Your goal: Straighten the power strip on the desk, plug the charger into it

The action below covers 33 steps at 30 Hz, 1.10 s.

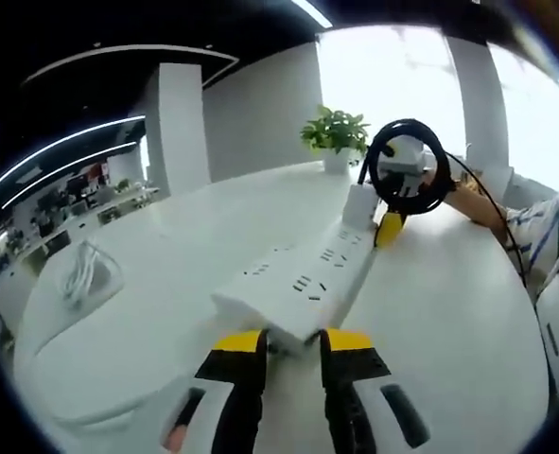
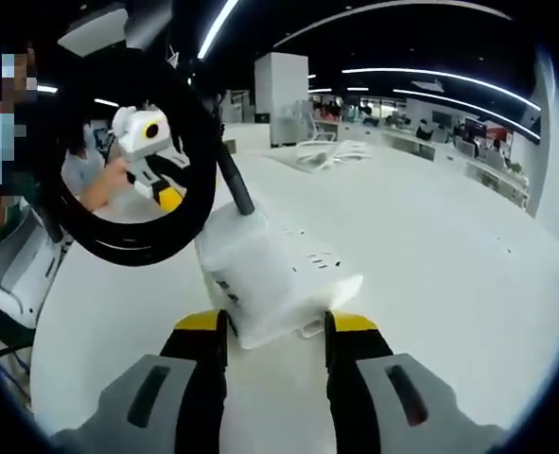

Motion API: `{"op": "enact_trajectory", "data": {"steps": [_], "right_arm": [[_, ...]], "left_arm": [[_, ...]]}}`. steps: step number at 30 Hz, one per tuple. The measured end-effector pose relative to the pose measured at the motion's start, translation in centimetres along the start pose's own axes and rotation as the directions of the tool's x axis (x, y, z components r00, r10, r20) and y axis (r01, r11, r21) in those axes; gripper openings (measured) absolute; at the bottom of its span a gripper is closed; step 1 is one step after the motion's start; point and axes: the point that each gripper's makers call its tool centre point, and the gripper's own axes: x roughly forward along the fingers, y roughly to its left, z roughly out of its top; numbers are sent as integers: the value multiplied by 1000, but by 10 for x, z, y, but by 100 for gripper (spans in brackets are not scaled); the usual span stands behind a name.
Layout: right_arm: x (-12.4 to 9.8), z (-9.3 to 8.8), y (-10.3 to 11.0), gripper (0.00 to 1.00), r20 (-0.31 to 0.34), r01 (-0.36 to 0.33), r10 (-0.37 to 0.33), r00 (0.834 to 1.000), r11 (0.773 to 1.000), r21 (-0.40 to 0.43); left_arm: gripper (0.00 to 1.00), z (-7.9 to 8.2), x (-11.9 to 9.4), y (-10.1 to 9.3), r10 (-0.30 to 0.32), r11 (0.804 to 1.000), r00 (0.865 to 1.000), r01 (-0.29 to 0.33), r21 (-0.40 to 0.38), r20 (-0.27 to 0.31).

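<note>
Two jaws of the left gripper (image 1: 290,342) clamp the near end of the strip (image 1: 298,284) on the tabletop (image 1: 449,312); the right gripper (image 1: 389,230) sits at its far end by the charger (image 1: 359,205), under a looped cable (image 1: 407,165). In the right gripper view, the right gripper (image 2: 274,326) squeezes the strip's (image 2: 279,274) end; the cable (image 2: 137,151) loops ahead.

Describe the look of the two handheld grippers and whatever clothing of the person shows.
The left gripper has two black jaws capped with yellow pads, widening below into grey housings with dark oval slots. The right gripper is built the same: black jaws, yellow tips, grey bodies with dark slots. In the left gripper view, the person's blue-and-white striped sleeve shows at the right edge.
</note>
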Motion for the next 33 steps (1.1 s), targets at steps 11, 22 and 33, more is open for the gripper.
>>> {"op": "enact_trajectory", "data": {"steps": [11,22,33], "right_arm": [[1,1,-2,40,5,10,-10,1000,1000,8],[1,1,-4,40,-3,24,-24,1000,1000,8],[-10,15,-15,12,107,34,-39,994,998,52]], "left_arm": [[21,1,2,3,9,1000,1000,-8,-18,18],[20,2,3,5,18,1000,1000,-18,-25,23],[18,0,3,15,50,998,998,-50,-29,22]]}}
